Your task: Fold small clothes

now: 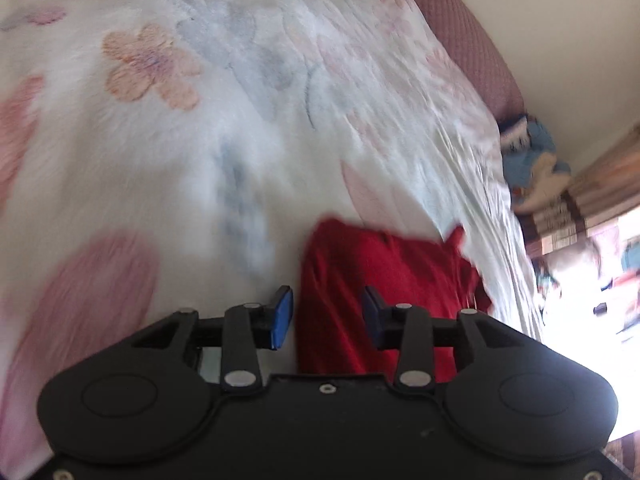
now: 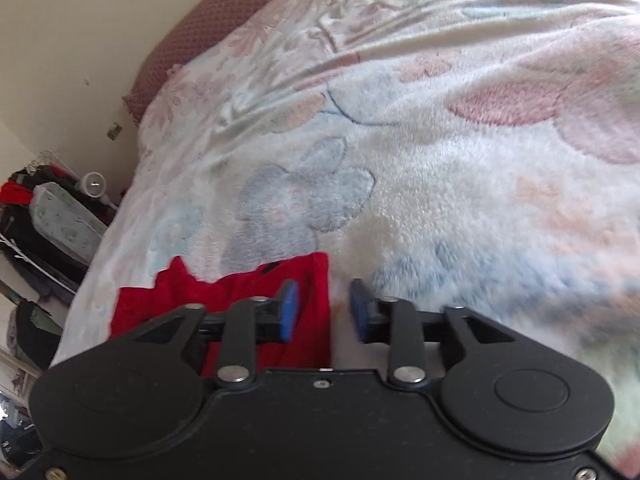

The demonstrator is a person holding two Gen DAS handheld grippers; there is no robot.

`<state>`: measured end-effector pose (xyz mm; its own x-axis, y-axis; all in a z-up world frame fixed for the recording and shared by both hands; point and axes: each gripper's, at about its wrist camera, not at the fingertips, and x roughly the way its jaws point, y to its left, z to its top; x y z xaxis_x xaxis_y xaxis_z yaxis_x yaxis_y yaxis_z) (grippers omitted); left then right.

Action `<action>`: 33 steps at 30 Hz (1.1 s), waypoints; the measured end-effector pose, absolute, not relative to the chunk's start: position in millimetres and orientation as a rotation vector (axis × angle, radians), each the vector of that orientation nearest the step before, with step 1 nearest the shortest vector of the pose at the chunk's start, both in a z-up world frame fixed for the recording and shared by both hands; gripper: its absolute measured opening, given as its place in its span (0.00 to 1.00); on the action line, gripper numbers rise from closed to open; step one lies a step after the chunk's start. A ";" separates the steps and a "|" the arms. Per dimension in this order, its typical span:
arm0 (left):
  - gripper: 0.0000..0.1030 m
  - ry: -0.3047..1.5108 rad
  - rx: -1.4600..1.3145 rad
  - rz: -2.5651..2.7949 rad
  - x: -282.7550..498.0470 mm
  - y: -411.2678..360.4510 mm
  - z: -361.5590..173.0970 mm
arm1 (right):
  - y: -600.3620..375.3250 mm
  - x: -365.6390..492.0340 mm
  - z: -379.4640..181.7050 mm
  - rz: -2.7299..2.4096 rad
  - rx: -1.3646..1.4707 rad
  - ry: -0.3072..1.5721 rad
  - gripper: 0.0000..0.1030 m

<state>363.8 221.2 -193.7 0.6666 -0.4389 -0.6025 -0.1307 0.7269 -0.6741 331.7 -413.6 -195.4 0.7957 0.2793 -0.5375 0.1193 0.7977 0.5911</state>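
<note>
A small bright-red cloth garment [image 1: 384,280] lies on a fluffy white bedspread printed with pink and blue flowers [image 1: 168,152], close to the near edge of the bed, and both hand-held tools hang just above it, tilted downward.

The left black two-finger gripper with blue pads [image 1: 327,316] has its jaws apart with nothing pinched; the garment's straight left edge runs right through the gap, so one pad sits over bare bedspread and the other over red cloth. The right black gripper with blue pads [image 2: 324,310] mirrors it: jaws parted, empty, with the garment's [image 2: 224,304] right edge lying between them, red under the left pad and bedspread [image 2: 440,184] under the right.

So the garment sits between the two hands, each one equally near its own side. Its long axis seems to run away from the person, up the bed, with a rumpled, pointed corner at the far end on the right hand's outer side. I'd judge the next move turns on each tool dropping onto the edge it already straddles; the far end is too crumpled to tell which part of the garment it is.
</note>
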 end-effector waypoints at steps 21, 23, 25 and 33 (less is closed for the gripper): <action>0.05 0.914 -0.632 -0.157 224.4 194.0 -195.4 | -385.1 198.6 -208.3 0.069 0.545 0.753 0.07; 0.04 0.884 -0.655 -0.165 219.4 198.9 -186.7 | -382.4 195.5 -200.5 0.065 0.529 0.739 0.06; 0.04 0.869 -0.654 -0.181 213.7 204.5 -178.1 | -382.5 189.9 -189.7 0.072 0.502 0.718 0.05; 0.09 0.963 -0.614 -0.169 219.1 210.4 -214.3 | -395.1 193.2 -229.2 0.054 0.553 0.767 0.01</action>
